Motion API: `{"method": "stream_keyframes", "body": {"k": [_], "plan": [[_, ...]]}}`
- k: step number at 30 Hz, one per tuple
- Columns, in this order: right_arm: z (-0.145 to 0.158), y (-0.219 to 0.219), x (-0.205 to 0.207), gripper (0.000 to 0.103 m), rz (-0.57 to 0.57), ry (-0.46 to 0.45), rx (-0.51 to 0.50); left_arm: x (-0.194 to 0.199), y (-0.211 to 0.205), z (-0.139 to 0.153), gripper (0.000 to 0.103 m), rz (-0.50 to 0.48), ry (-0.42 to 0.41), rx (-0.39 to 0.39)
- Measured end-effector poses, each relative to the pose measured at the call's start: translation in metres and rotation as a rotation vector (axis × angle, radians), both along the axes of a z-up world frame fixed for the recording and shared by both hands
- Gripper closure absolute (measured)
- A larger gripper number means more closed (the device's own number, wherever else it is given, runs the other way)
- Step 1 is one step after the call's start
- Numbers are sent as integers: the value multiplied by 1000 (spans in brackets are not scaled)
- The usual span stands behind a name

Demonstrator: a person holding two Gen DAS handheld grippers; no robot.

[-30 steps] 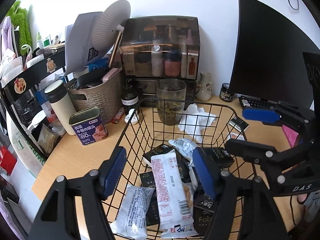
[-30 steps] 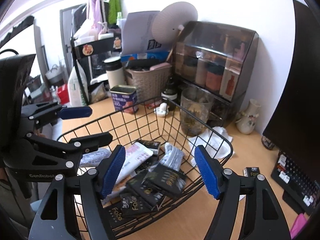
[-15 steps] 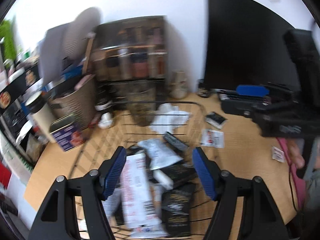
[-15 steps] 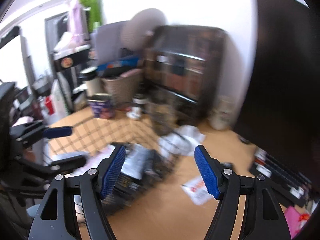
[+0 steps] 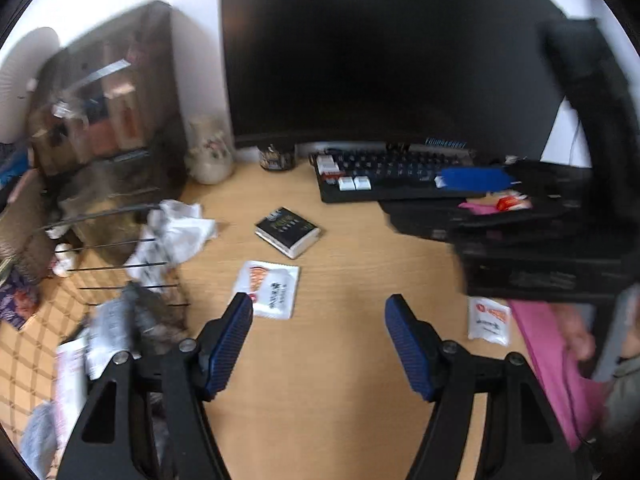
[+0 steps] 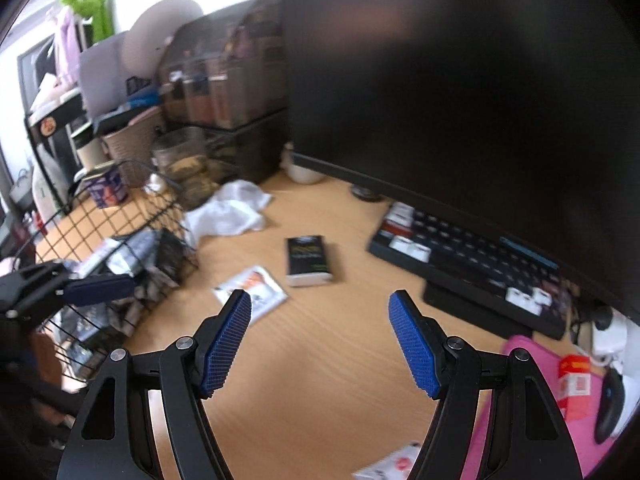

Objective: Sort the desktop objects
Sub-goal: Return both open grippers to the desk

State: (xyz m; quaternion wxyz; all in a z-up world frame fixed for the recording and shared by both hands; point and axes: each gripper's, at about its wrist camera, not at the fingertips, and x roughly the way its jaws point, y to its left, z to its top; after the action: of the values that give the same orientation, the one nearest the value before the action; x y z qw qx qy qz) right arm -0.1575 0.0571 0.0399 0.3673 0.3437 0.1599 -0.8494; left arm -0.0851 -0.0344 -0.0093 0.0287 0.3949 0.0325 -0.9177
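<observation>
At the left the black wire basket (image 6: 120,216) is sitting already stocked with packets, a crumpled white tissue (image 6: 230,210) lying just beside its right rim. Further right, on bare desk (image 5: 340,360), the white sachet (image 5: 269,288) and the black box (image 5: 288,230) are waiting near each other, well apart from the basket. The left gripper (image 5: 318,344) is hanging released and empty, the sachet just beyond its left pad; the right gripper (image 6: 320,344) is likewise gaping with nothing between its pads. This looks like the reach for the next loose item. Next, one gripper needs lowering flat over the thin sachet, which may be slipping under the pads. Rightmost, the keyboard (image 6: 472,264) is lying under the dark monitor (image 6: 460,80).
</observation>
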Motion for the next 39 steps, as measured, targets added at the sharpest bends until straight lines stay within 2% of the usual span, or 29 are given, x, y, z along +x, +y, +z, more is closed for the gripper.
{"method": "stream_keyframes", "body": {"k": [9, 13, 16, 19, 23, 30, 34, 39], "plan": [[-30, 11, -39, 32, -12, -56, 47, -69, -19, -52, 30, 66, -88, 46], [-42, -1, -53, 32, 12, -78, 61, -83, -28, -66, 30, 75, -120, 61], [-48, -19, -62, 32, 36, -88, 76, -92, -34, -81, 30, 64, -174, 86], [-50, -41, -68, 32, 66, -82, 89, -90, -31, -79, 30, 37, -163, 57], [-57, -76, -83, 32, 82, -94, 94, -81, -36, -71, 30, 22, -158, 107], [-83, -113, -104, 32, 43, -102, 159, -48, -27, -68, 29, -21, -169, 103], [-95, -110, -107, 32, 13, -127, 172, -38, -27, -67, 29, -28, -168, 108], [-99, -84, -88, 32, 4, -132, 222, -30, -21, -68, 29, -34, -167, 95]]}}
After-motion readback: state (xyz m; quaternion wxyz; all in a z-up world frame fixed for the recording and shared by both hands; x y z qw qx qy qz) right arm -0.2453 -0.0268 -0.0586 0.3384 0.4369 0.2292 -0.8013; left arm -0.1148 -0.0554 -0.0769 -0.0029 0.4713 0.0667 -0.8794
